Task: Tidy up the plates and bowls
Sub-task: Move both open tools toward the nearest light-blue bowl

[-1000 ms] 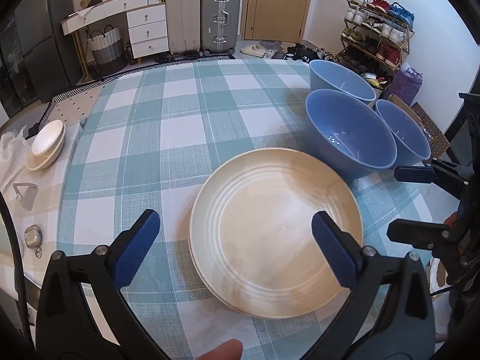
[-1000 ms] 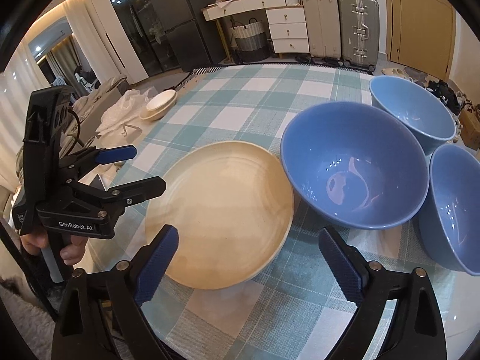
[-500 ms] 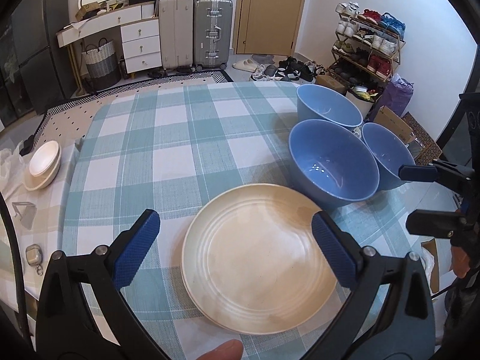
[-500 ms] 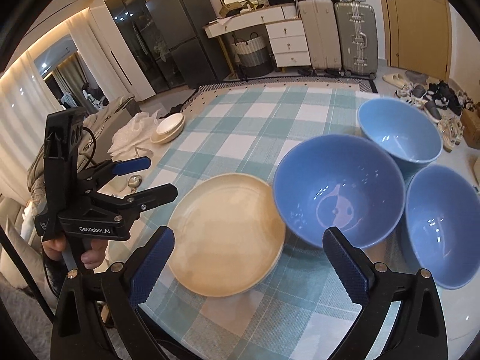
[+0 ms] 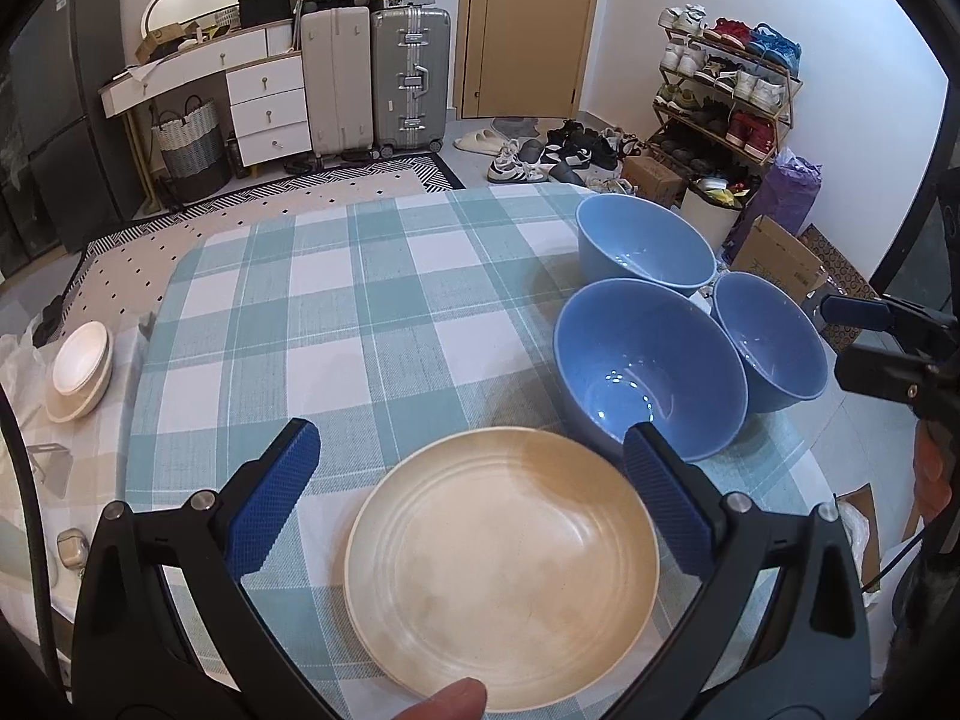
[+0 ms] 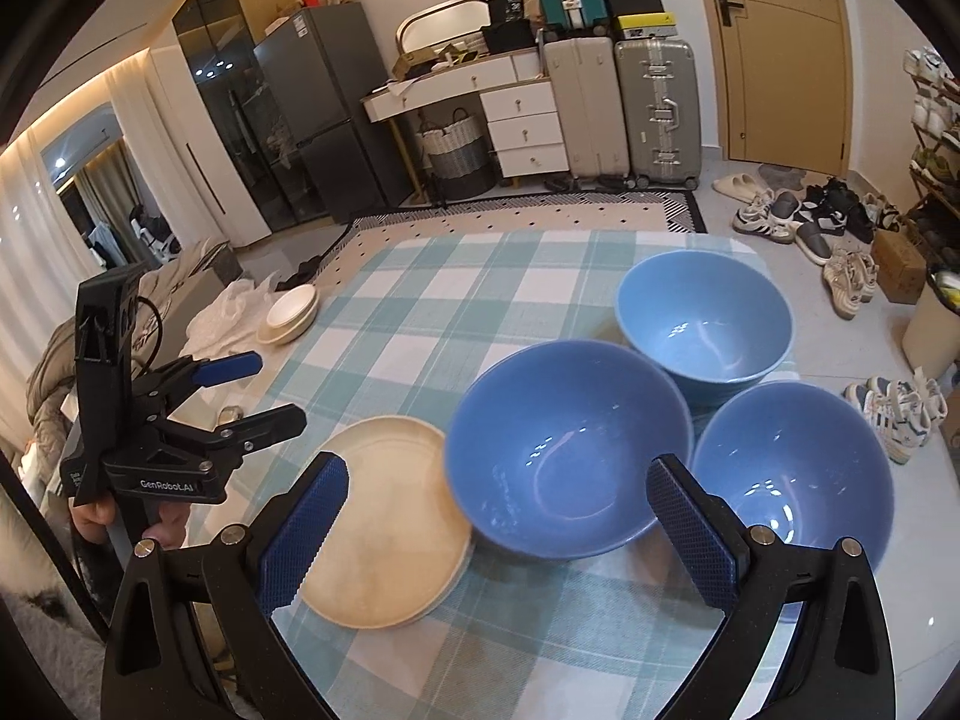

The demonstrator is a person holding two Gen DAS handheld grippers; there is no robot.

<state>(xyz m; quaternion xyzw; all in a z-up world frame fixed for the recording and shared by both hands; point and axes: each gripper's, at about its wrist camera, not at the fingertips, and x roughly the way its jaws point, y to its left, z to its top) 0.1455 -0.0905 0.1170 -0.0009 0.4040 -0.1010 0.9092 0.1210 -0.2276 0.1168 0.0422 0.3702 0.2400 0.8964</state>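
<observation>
Grippers, left [image 5: 471,495] and right [image 6: 498,531], both wide, empty; cream plate [image 5: 501,585] beside blue bowls [image 5: 651,369].

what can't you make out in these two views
- Cream plate: left wrist view, a fingertip covers its near rim.
- Cream plate, right wrist view: the near blue bowl and a gripper finger cover its edges.
- Small white bowls: too small to count.
- Rightmost blue bowl: near rim behind the right gripper.

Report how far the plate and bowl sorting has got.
Done: nothing clearly; the cream plates lie stacked. In hand: nothing; the left gripper and right gripper are open, empty. Left: three blue bowls stand separate, unstacked.
</observation>
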